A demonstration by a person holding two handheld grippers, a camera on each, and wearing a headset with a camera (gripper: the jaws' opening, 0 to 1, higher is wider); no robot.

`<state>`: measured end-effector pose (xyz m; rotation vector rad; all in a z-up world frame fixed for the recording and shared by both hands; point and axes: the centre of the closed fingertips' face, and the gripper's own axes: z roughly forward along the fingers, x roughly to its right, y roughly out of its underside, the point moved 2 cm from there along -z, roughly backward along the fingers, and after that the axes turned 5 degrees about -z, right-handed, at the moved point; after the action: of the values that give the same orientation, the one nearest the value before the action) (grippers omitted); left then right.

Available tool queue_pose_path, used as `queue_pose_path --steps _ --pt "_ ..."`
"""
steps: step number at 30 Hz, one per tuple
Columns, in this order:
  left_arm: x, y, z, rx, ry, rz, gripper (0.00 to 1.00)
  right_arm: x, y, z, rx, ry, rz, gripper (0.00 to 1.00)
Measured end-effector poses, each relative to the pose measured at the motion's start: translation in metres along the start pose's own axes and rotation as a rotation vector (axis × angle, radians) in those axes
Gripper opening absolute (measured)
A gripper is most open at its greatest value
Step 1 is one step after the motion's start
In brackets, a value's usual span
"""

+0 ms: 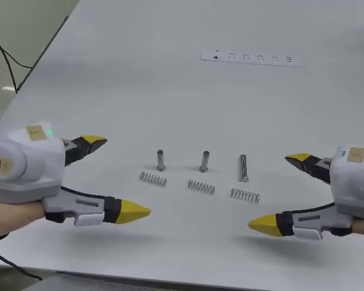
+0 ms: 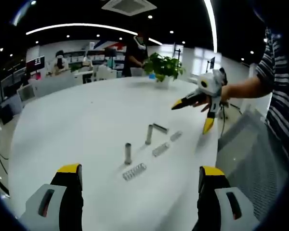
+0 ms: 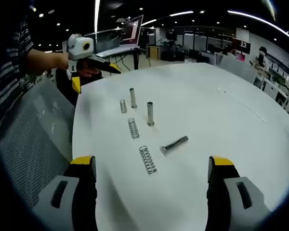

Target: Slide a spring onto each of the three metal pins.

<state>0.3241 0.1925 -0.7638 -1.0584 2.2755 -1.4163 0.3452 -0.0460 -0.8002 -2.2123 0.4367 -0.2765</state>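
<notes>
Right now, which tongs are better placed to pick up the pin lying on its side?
Right. The lying pin is the row's rightmost, nearest the open right tongs; the left tongs, also open, would have to reach past both upright pins.

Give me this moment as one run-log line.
left gripper: open, empty | right gripper: open, empty | springs: three loose on table | pins: two upright, one lying, all bare

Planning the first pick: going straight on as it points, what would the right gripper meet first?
Probably the nearest spring, in line with the right gripper and its open jaws; the lying pin is just beside it. How high the gripper hovers is unclear.
</notes>
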Motion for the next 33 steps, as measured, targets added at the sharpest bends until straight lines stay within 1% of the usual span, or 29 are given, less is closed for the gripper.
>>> queue_pose_path --steps 3,12,15,20,27,33 --pt "0.000 0.003 0.000 -0.009 0.001 0.004 0.98 -0.001 -0.002 0.000 0.006 -0.001 0.007 0.97" --pt "0.000 -0.001 0.001 0.003 0.000 -0.001 0.98 -0.001 -0.004 -0.001 0.005 0.000 0.007 0.96" --pt "0.001 -0.001 0.002 0.004 0.001 0.001 0.98 0.000 -0.004 -0.001 0.003 0.005 0.005 0.96" --pt "0.002 0.001 0.001 0.001 0.001 0.004 0.98 0.001 -0.006 0.000 0.001 0.000 0.007 0.96" --pt "0.001 0.002 0.001 -0.001 -0.002 -0.002 0.98 0.005 -0.016 0.003 0.016 -0.001 0.009 0.95" --pt "0.001 0.004 0.001 -0.005 -0.002 -0.003 0.98 0.011 -0.023 0.009 0.019 0.002 0.019 0.89"
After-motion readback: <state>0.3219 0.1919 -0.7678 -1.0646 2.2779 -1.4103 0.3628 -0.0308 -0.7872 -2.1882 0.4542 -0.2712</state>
